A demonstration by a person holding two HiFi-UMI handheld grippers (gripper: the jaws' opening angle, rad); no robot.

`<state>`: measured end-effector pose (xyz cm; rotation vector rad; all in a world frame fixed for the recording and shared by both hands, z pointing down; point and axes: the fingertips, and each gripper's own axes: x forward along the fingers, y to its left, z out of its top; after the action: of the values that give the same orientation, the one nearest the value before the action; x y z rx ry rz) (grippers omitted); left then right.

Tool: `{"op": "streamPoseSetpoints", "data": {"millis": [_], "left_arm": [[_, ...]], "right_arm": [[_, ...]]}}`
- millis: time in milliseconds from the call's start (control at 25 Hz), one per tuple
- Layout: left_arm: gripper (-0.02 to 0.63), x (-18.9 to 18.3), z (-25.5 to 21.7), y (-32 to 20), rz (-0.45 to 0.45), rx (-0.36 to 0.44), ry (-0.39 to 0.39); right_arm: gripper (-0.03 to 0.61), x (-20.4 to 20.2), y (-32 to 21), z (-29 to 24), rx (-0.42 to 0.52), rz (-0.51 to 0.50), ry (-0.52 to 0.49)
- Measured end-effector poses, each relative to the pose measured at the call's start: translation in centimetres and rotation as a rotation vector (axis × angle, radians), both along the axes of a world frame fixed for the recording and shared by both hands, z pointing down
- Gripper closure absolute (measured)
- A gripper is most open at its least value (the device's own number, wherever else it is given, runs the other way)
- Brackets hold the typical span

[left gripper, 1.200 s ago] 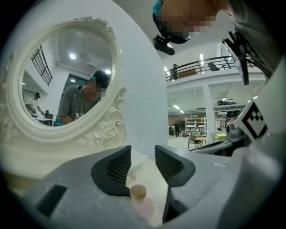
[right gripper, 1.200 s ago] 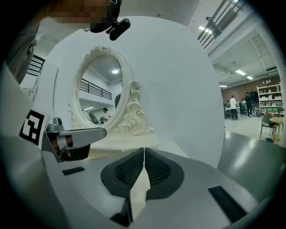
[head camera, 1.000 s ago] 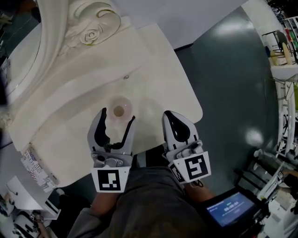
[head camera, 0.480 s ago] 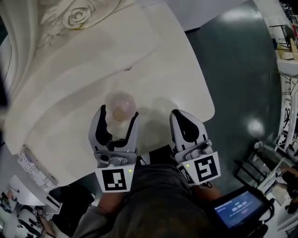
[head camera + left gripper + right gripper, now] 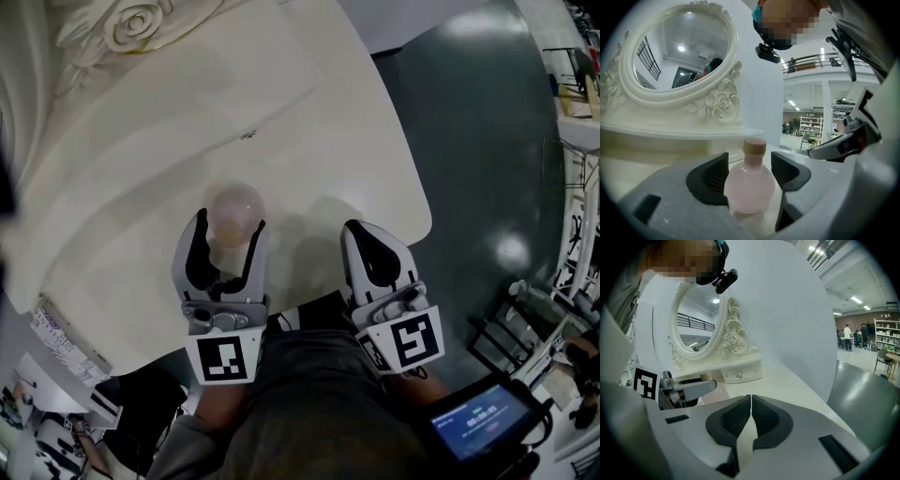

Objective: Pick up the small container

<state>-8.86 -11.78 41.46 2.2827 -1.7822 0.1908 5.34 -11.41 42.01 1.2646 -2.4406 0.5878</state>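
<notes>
A small container (image 5: 749, 187), a round-bellied pale pink bottle with a tan cork stopper (image 5: 754, 146), stands upright on a white dressing table (image 5: 328, 141), its long axis vertical and its corked neck pointing straight up. It sits out on the open tabletop in front of an ornate oval mirror (image 5: 679, 51), on the near side of the mirror's carved base. The left gripper (image 5: 228, 228) reaches toward the mirror from the person's side, with one dark ribbed pad on each side of the bottle's belly. Its jaws stand wide and have just been closing, with the bottle between them; the pad on the left sits right against the glass, while a sliver of gap shows at the other pad, so the bottle is flanked but not clamped, and its base rests on the table. The right gripper (image 5: 361, 234) lies farther from the mirror than the bottle, beside the left gripper and near the table's rounded front edge. Its two pads are pressed together with nothing between them. A small drawer (image 5: 740, 373) with a knob sits under the mirror.
</notes>
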Motion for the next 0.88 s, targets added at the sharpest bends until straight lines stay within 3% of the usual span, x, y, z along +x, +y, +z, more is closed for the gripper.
{"op": "streamPoseSetpoints", "data": {"millis": [480,640,880], "left_arm": [[0.352,0.13,0.18,-0.14,-0.002,0.001,0.006],[0.413,0.06,-0.24,-0.27,-0.004,0.014,0.007],[0.422,0.13,-0.41,-0.27,-0.001,0.019,-0.005]], "right_arm": [[0.563,0.27,-0.2,0.34,-0.014,0.006,-0.013],[0.563,0.11,-0.25,0.41,-0.016,0.006,-0.018],[0.563,0.08,-0.21,0.39,-0.016,0.011,-0.024]]}}
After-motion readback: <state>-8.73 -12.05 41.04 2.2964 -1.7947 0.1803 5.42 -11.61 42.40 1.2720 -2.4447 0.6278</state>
